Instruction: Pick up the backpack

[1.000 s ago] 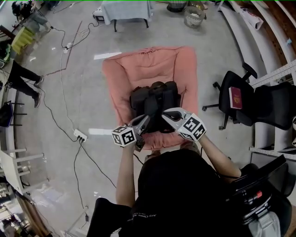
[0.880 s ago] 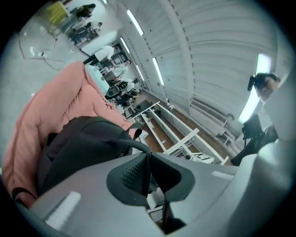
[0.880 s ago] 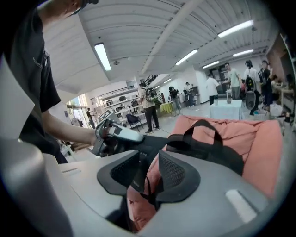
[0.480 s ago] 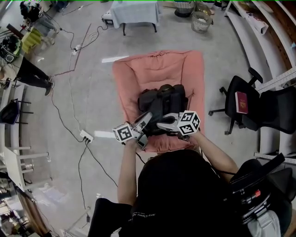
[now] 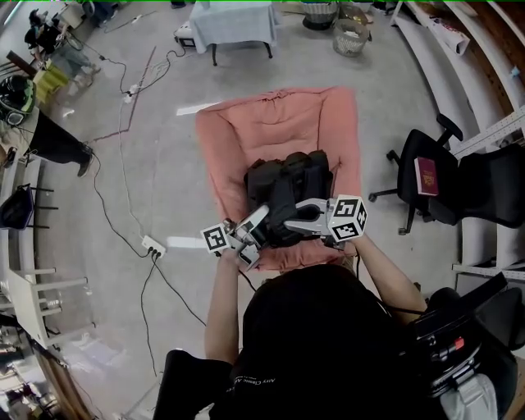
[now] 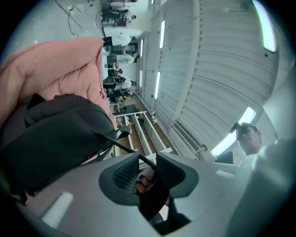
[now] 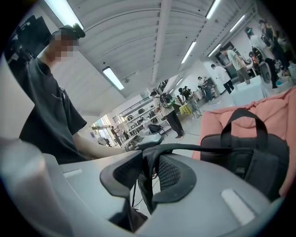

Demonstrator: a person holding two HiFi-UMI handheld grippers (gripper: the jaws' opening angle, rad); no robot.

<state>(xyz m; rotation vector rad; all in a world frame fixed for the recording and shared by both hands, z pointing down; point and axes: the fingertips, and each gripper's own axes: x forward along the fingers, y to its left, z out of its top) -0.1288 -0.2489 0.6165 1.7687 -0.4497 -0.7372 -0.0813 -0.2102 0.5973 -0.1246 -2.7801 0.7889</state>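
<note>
A black backpack (image 5: 287, 176) lies on a pink padded chair (image 5: 246, 131). Both grippers are at its near edge. My left gripper (image 5: 258, 223) points up at the pack (image 6: 60, 134). Its jaws have just been opening, and a thin black strap (image 6: 125, 146) runs loosely through the gap. My right gripper (image 5: 297, 215) comes in from the right. Its jaws have also just been opening. A padded mesh shoulder strap (image 7: 147, 183) hangs between them and stretches across to the backpack (image 7: 249, 152), whose top handle stands up against the pink cushion (image 7: 277, 109).
A black office chair (image 5: 414, 184) with a red book (image 5: 426, 175) on its seat stands to the right. A power strip (image 5: 148, 244) and cables lie on the floor to the left. At the far end are a cloth-covered table (image 5: 234, 20) and a basket (image 5: 349, 37). A person's leg (image 5: 53, 141) is at the far left.
Both grippers stay at the backpack's near edge. The right one has slid a little to the right and the left one has rolled. The backpack has not left the chair.
</note>
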